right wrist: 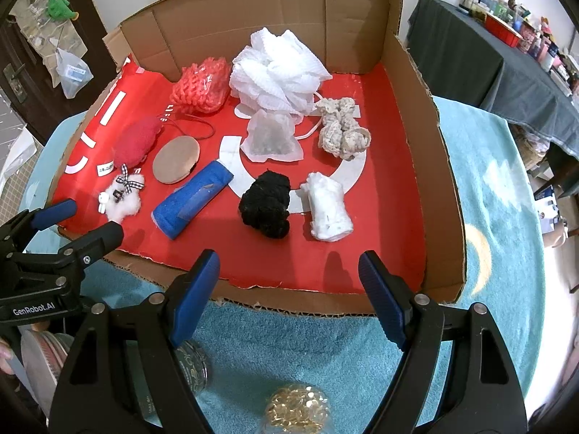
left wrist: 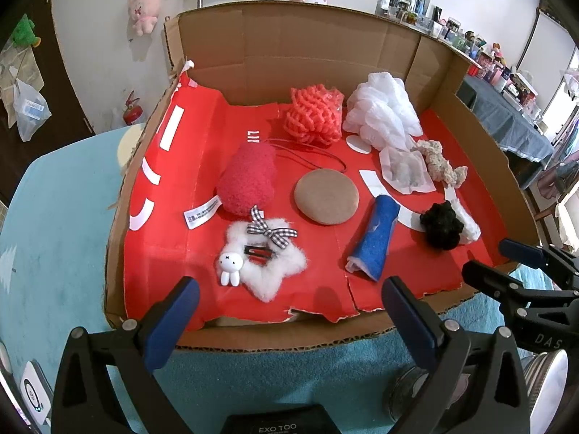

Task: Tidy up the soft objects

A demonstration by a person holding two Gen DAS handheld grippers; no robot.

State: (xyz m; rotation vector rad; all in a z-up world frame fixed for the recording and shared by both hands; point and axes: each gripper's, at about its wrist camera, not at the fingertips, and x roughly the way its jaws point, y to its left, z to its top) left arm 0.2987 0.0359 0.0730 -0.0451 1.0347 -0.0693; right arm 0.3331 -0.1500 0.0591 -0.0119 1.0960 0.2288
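A shallow cardboard box [left wrist: 391, 36] with a red lining sits on a turquoise towel [left wrist: 58, 224] and fills the middle of both views. At the left of the left wrist view, a fuzzy red pouch [left wrist: 248, 177] lies above a white fluffy star clip [left wrist: 267, 267], which carries a checked bow and a small white rabbit. Just right of the pouch lies a round tan puff [left wrist: 325, 196], with an orange knitted bundle [left wrist: 314, 113] toward the upper centre, against the back wall. Further right, a blue roll [left wrist: 372, 238] lies tilted in the lower centre. A white mesh bath pouf [left wrist: 383, 108] sits upper right, with a translucent sachet [left wrist: 405, 173] below it and a beige crochet scrunchie [left wrist: 438, 162] beside that. A black scrunchie [left wrist: 442, 225] touches a white roll [right wrist: 327, 209] at the right.

The left gripper [left wrist: 289, 322] hangs at the lower edge, over the box's front rim, jaws spread wide and holding nothing. The right gripper [right wrist: 289, 289] hangs at the lower centre of its own view, likewise wide apart and bare, in front of the black scrunchie and white roll.
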